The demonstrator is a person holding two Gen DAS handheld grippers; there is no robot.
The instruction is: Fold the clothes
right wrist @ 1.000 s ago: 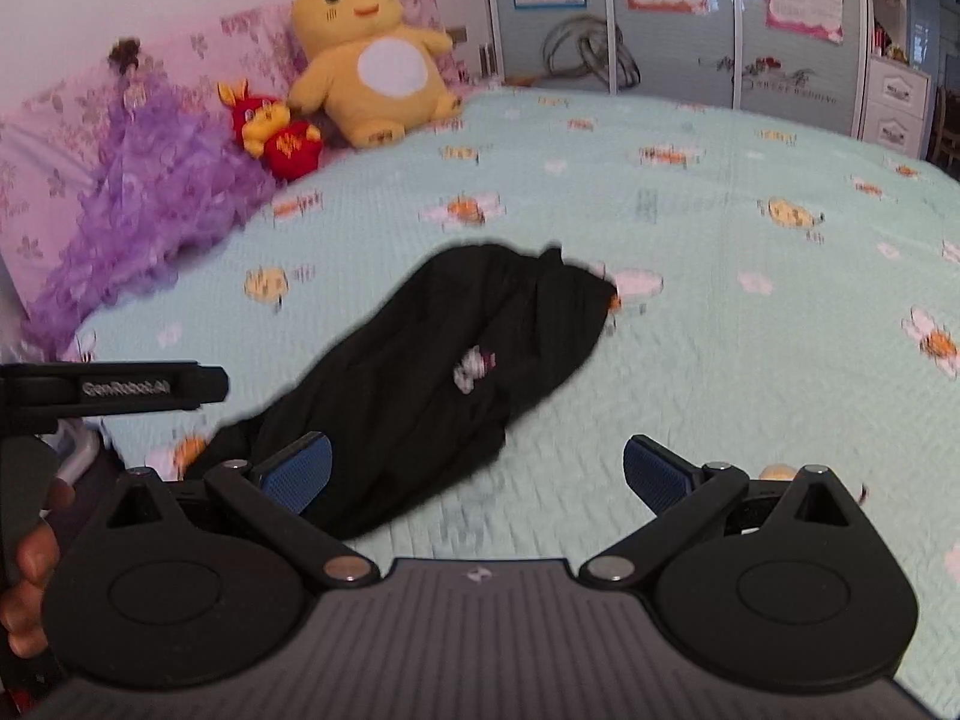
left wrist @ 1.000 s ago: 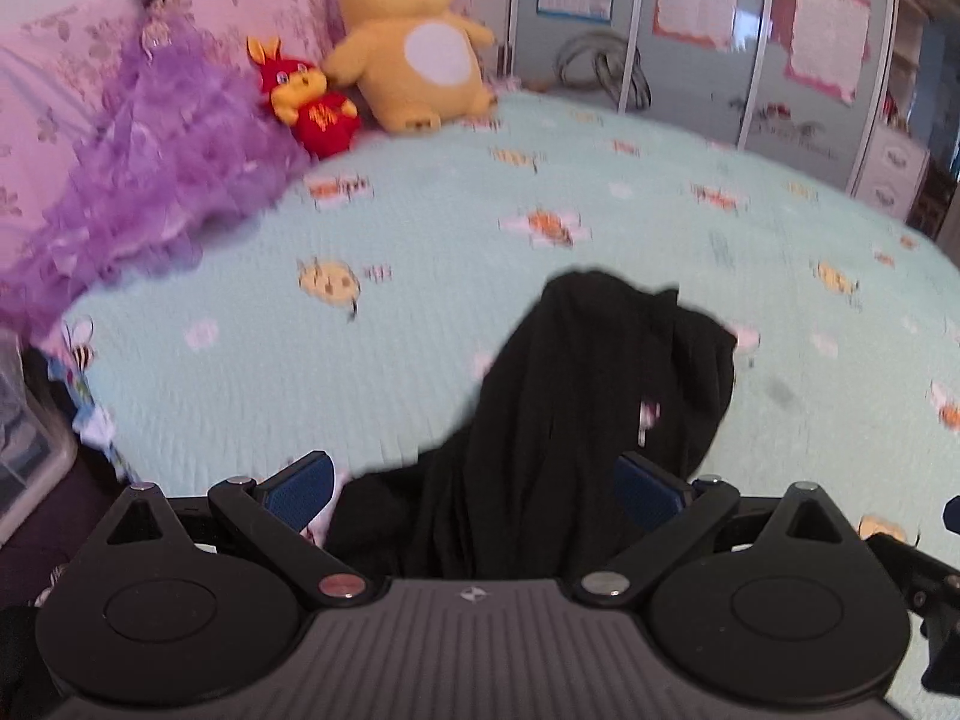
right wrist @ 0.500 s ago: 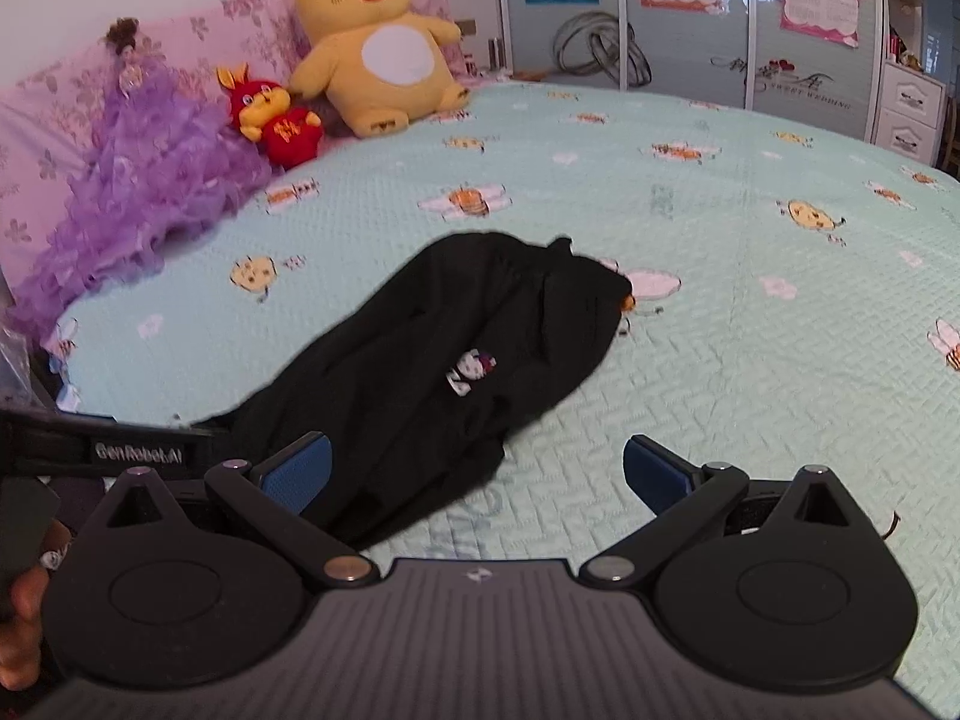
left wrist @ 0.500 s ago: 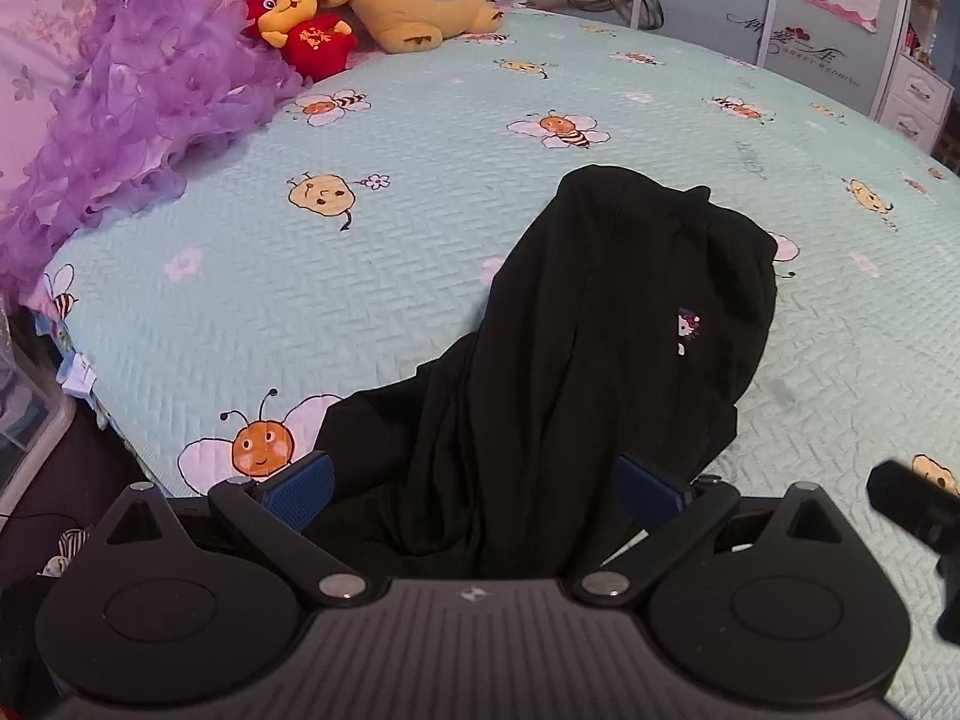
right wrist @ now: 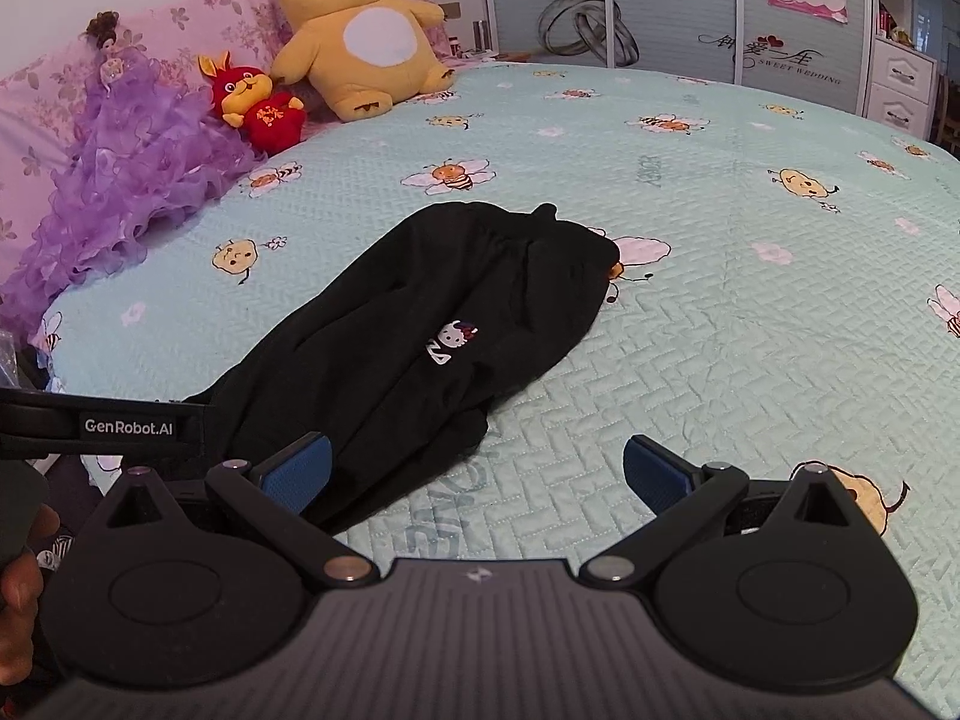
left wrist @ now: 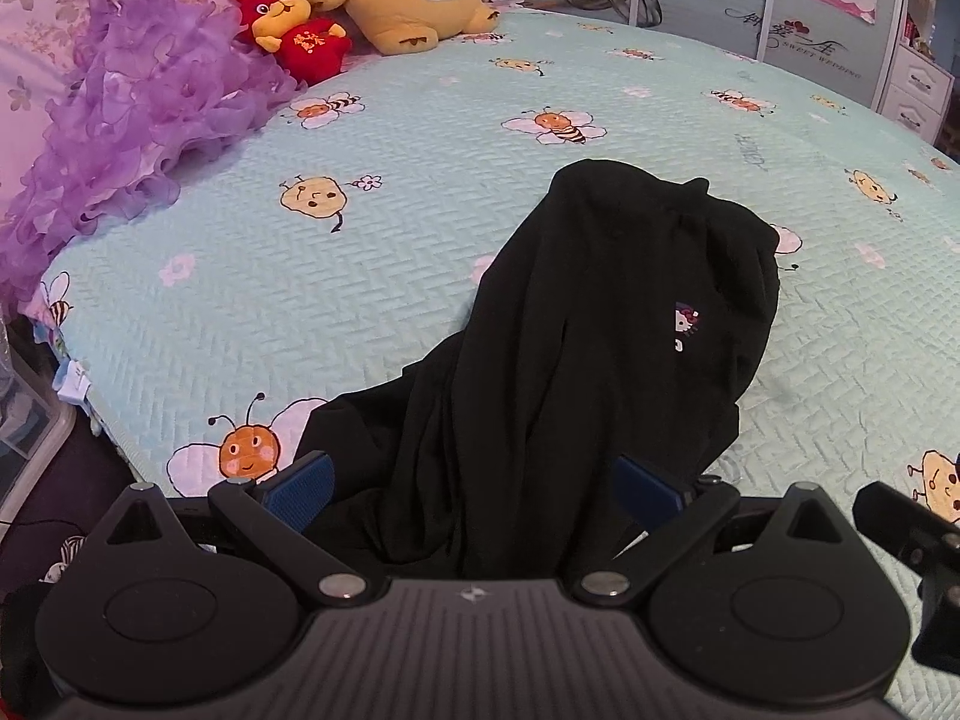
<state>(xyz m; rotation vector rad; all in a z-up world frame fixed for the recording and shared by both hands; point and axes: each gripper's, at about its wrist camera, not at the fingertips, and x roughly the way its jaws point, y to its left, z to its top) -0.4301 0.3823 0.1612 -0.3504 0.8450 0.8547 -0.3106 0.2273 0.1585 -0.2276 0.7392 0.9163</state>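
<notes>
Start at your left, at about ten o'clock in the right wrist view: a purple frilly doll [right wrist: 129, 156], a small red bunny toy [right wrist: 255, 105] and a big yellow plush toy [right wrist: 354, 36] lean on the pink pillows [right wrist: 36, 120]. They sit at the far edge, likely to keep the middle of the bed [right wrist: 750, 324] free for folding.

The black clothes [right wrist: 432, 324] lie in a long crumpled heap near the middle, running from seven o'clock to twelve o'clock. They are not folded yet, so you are probably just starting.

Your left gripper [left wrist: 474, 483] is spread wide. The near end of the clothes sits between its blue pads [left wrist: 300, 480], but nothing is pinched.

Your right gripper [right wrist: 477, 468] is also spread wide and empty. Its left pad is just beside the cloth edge; the bare bed cover shows between the pads.
</notes>
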